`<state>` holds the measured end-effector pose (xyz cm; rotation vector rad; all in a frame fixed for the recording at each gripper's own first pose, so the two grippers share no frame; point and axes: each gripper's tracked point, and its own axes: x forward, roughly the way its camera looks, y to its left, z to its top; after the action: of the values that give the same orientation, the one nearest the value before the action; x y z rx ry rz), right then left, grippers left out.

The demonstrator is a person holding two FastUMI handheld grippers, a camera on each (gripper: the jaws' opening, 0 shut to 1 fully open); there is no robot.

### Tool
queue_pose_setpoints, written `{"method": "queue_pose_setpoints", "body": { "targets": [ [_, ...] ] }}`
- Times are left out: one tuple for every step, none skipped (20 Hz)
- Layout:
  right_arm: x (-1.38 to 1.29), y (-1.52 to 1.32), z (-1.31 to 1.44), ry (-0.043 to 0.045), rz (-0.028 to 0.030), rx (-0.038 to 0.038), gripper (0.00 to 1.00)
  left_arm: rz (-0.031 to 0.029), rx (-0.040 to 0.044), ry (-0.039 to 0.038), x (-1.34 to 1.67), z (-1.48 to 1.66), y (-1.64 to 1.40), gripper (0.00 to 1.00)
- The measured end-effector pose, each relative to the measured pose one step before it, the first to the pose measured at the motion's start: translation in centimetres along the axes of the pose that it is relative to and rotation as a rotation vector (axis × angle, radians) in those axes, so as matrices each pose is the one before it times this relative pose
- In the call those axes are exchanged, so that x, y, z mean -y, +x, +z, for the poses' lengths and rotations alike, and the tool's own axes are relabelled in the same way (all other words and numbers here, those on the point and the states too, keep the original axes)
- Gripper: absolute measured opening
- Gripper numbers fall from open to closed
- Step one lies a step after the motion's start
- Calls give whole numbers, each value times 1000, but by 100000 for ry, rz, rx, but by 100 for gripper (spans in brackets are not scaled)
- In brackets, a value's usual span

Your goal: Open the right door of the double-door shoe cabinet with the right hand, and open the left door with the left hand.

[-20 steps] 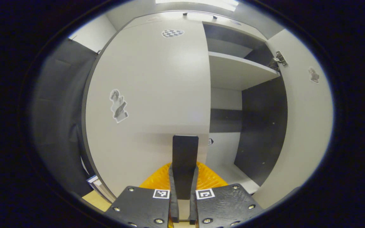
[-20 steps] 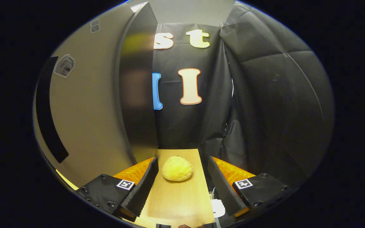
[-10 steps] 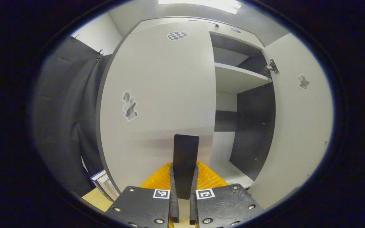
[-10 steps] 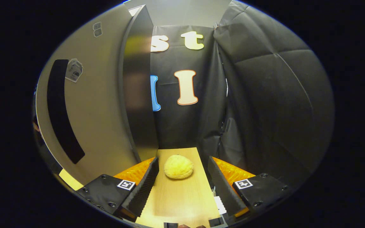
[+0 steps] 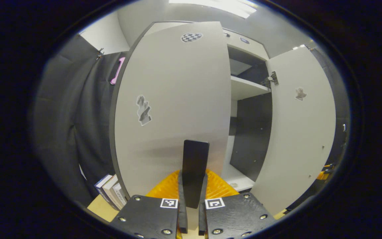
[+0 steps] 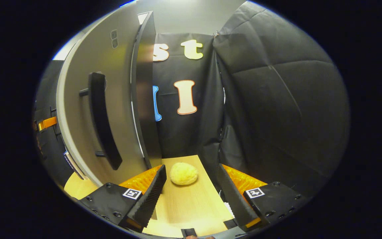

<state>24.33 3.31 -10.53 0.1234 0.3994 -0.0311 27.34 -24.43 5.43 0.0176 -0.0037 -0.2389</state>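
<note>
The grey left door point(image 5: 177, 99) of the shoe cabinet fills the middle of the left gripper view, swung partly out from the cabinet. My left gripper point(image 5: 192, 177) is shut on its black handle point(image 5: 195, 159). To the right, the right door point(image 5: 298, 132) stands wide open, showing a pale shelf point(image 5: 247, 89) and dark inner walls. In the right gripper view the right door point(image 6: 118, 83) stands at the left with its black bar handle point(image 6: 101, 122). My right gripper point(image 6: 191, 167) is open, apart from that handle, over the wooden table.
A yellow bun-like lump point(image 6: 183, 173) lies on the wooden table point(image 6: 191, 205) between the right gripper's open fingers. Several books point(image 5: 109, 191) stand at the left door's lower left. Black cloth walls close in behind and on both sides.
The left door has swung further out with my left gripper on its handle. My right gripper has drawn back from the right door, bringing its bar handle into full view.
</note>
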Motion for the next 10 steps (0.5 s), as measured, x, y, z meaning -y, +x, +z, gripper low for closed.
{"method": "queue_pose_setpoints", "body": {
  "targets": [
    [-224,-915,-150,1170,-888,600,92,-1404,491,14,-53,-6,-143,17],
    [-267,-951,-342,805,-796,501,92,-1063,771,-274,-76,-122,-261,17],
    [-191,-868,-313,216,-694,400,92,-918,1080,-357,-71,43,-99,17],
    [-160,-899,-376,-521,-773,639,92,-941,1075,-145,-52,-15,-312,15],
    [50,-594,-261,-1006,-1517,193,98,-887,631,-83,-73,-23,-274,15],
    [14,-674,-433,-706,-1357,-85,98,-901,110,220,-61,-143,-265,15],
    [-268,-665,-209,77,-706,33,98,-986,-194,693,-86,-144,-375,17],
    [-447,-713,-122,598,-317,578,98,-1062,-333,772,-85,-90,-129,16],
    [-413,-566,70,904,-356,1032,93,-1040,-240,296,-50,-63,-90,16],
    [-544,-412,-152,862,-14,679,98,-923,-78,-103,-38,-28,-113,15]
  ]
}}
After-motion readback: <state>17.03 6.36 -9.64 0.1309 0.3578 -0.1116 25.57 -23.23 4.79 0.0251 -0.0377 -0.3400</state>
